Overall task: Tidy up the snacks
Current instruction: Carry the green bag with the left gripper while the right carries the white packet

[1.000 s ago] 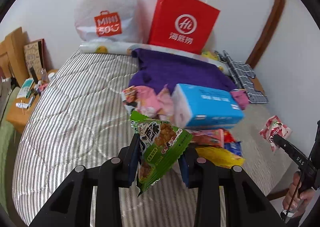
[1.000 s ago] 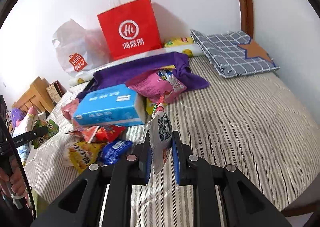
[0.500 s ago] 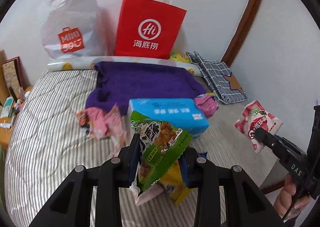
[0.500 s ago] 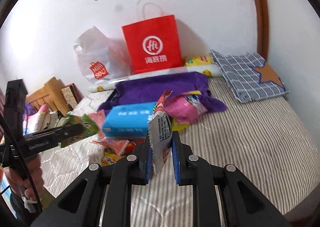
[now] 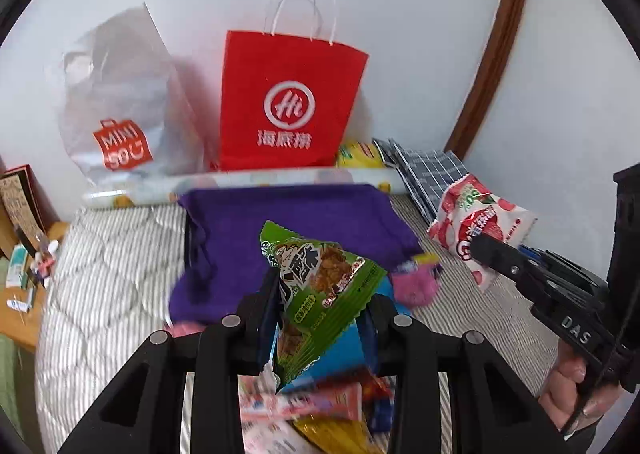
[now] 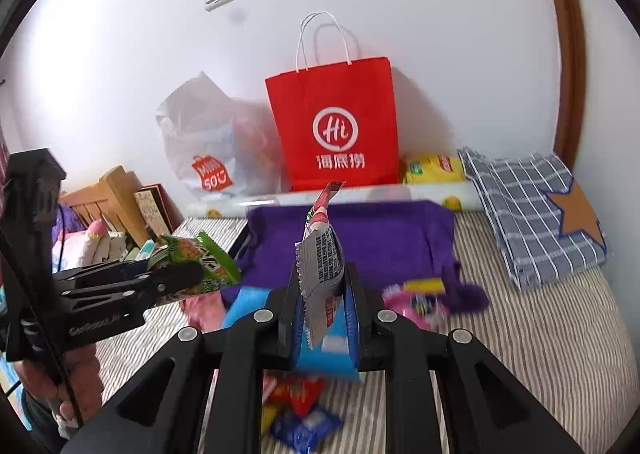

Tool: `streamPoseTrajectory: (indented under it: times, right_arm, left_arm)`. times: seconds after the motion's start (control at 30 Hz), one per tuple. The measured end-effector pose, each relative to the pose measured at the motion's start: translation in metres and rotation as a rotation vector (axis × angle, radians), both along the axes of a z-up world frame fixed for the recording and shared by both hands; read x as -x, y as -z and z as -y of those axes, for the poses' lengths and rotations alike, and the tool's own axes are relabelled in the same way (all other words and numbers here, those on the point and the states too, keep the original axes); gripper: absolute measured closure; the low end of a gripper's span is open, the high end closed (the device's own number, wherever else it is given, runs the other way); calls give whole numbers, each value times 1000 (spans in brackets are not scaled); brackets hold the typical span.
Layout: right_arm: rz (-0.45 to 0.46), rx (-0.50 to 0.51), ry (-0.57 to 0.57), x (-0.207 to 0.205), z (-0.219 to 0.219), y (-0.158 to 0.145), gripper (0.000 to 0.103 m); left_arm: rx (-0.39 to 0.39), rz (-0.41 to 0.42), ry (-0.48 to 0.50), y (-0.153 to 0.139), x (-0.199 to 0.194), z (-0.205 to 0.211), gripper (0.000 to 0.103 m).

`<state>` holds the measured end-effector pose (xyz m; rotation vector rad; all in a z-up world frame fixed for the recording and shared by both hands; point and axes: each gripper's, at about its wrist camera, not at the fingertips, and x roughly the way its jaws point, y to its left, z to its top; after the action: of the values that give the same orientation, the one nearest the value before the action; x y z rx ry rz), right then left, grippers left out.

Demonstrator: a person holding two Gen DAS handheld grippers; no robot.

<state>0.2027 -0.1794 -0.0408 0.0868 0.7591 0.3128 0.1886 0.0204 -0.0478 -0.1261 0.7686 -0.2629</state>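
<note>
Your left gripper (image 5: 320, 314) clamped the green packet (image 5: 320, 290) — right gripper (image 6: 324, 318) pinched the white packet (image 6: 322, 266) — before the red bag (image 5: 288, 102).

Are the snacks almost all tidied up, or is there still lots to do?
Lots left. Nothing looks sorted yet. The left gripper is carrying a green snack packet, and the right gripper a red and white packet, both in the air. More snacks lie loose on the striped bed beside a blue box. The red paper bag stands at the wall.
</note>
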Motion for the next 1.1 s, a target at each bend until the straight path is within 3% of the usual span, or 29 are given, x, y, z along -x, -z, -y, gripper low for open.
streamPoseTrajectory:
  times: [0.43, 0.73, 1.1]
  right_arm:
    - [-14, 39, -1, -90, -12, 7, 85]
    - [-80, 62, -56, -141, -18, 25, 85]
    - [-126, 134, -111, -197, -19, 43, 85]
  left_arm:
    - [20, -34, -53, 2, -81, -34, 70]
    - [11, -47, -84, 11, -120, -43, 70]
    - [53, -103, -116, 44, -174, -48, 70]
